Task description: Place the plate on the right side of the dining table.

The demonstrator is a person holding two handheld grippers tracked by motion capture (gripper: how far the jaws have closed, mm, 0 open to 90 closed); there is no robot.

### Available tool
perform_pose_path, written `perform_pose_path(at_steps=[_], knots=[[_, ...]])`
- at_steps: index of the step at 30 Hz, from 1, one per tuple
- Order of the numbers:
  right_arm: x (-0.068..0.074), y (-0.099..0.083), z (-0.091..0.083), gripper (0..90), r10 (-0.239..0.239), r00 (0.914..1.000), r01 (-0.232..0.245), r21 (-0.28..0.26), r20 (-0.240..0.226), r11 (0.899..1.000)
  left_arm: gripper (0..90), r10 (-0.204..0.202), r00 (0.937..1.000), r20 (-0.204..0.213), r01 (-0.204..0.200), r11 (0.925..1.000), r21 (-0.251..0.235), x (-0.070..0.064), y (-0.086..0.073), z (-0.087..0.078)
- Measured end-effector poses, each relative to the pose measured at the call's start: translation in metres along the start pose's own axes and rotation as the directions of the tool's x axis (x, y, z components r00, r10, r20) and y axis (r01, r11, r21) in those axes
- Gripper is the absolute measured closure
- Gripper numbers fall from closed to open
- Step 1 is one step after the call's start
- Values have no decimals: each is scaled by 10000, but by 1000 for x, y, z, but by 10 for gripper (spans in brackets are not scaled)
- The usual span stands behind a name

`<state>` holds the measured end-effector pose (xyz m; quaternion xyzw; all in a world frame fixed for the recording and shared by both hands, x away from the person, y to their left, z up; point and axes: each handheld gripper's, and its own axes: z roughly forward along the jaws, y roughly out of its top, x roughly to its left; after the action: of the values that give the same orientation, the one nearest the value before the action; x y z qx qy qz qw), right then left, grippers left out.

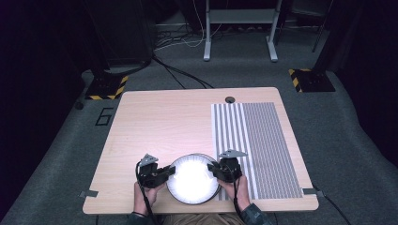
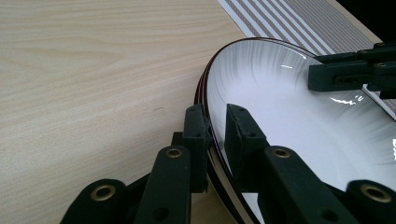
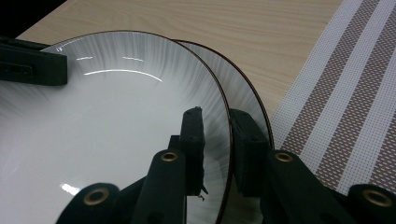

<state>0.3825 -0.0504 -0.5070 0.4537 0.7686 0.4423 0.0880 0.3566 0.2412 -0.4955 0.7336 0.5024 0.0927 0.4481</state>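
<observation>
High view: two grippers, left gripper [image 1: 170,171] and right gripper [image 1: 210,169], flank the stacked plates [image 1: 193,178] near the table [image 1: 164,117] front edge, beside one striped mat [image 1: 263,140]. Left gripper view: jaws clamp the rim. Right gripper view: two plates visible; jaws clamp the upper plate's rim

Both forearms come in from the near edge of the high view, side by side and a little apart. The left hand [image 1: 141,194] holds the left claw [image 1: 170,171] pointing inward to the right, its jaws nearly closed with a narrow gap. The right hand [image 1: 241,192] holds the right claw [image 1: 210,169] pointing inward to the left, its jaws likewise close together.
</observation>
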Motion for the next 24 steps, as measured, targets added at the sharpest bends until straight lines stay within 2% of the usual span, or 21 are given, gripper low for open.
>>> perform_pose_path(at_steps=[6,15,19,24], knots=[[-2,0,0,780,217,9997,-218,-51,-87,9997,793,-165,9998,80,165,9998,-72,2,1,2],[-6,4,-9,817,486,9987,-494,-524,-175,9974,817,-459,9984,340,475,9977,-491,3,4,4],[-8,7,-15,836,670,9974,-691,-834,-279,9941,826,-360,9984,436,385,9975,-591,2,8,4],[-8,8,-20,844,625,9979,-638,-1044,-149,9925,839,-180,9988,452,212,9972,-718,-1,12,3]])
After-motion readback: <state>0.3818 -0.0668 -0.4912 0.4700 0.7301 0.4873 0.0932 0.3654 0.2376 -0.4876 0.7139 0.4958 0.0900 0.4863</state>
